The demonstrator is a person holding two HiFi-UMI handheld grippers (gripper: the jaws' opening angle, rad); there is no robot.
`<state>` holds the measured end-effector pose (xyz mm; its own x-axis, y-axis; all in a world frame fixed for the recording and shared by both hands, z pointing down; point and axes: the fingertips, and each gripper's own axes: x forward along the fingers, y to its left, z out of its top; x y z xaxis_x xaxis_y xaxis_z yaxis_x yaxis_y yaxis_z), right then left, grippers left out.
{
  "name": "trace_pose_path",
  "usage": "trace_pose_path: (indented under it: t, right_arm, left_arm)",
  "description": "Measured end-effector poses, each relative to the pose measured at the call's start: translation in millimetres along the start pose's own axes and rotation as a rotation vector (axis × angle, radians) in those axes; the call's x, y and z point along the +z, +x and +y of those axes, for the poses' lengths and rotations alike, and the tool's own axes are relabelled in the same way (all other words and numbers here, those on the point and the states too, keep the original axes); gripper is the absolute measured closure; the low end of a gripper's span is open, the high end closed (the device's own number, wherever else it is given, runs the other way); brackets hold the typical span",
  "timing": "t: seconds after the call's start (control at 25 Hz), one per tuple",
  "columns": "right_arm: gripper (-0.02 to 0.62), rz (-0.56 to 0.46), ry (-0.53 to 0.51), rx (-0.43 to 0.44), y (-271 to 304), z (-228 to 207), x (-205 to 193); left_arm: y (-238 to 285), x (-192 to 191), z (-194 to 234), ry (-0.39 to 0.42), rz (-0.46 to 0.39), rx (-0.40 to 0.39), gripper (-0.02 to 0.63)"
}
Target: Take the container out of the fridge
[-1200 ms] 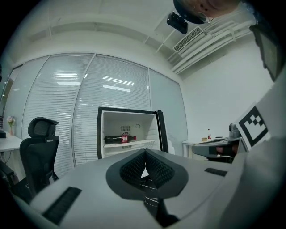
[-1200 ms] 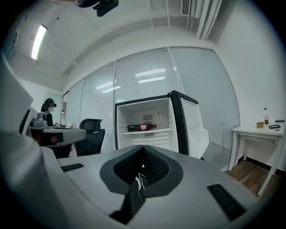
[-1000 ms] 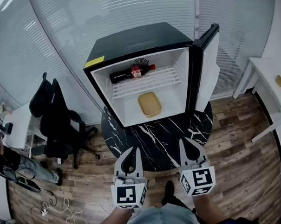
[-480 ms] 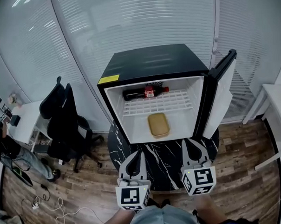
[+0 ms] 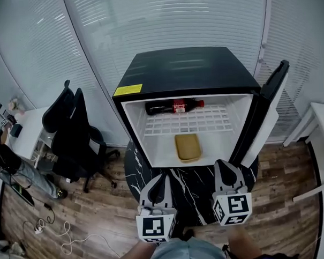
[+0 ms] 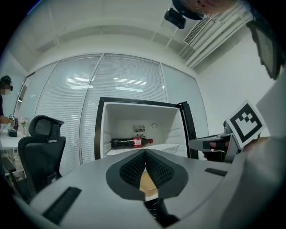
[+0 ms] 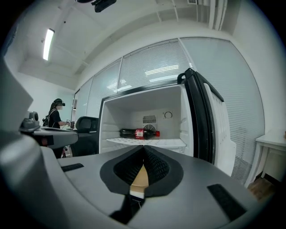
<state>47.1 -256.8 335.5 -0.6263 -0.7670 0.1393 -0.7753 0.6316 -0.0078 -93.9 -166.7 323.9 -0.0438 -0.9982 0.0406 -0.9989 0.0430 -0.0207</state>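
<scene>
one tan container and one bottle are lying in the open fridge. the left claw and right claw are hovering outside, both pinched together, empty.

The left gripper and right gripper are held side by side, low in front of the person's body, both pointing forward, the right slightly further ahead. Each has its jaws closed tip to tip, gripping nothing. Bare forearms show behind them.
</scene>
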Motion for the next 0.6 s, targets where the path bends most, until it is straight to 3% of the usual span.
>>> trace_pose_path:
  t: [0.6]
  right_arm:
    - [0.578, 0.147, 0.020, -0.015, 83.6, -13.8, -54.0]
  left_arm:
    - [82.5, -45.6, 26.5, -0.036, 0.087, -0.021, 0.592]
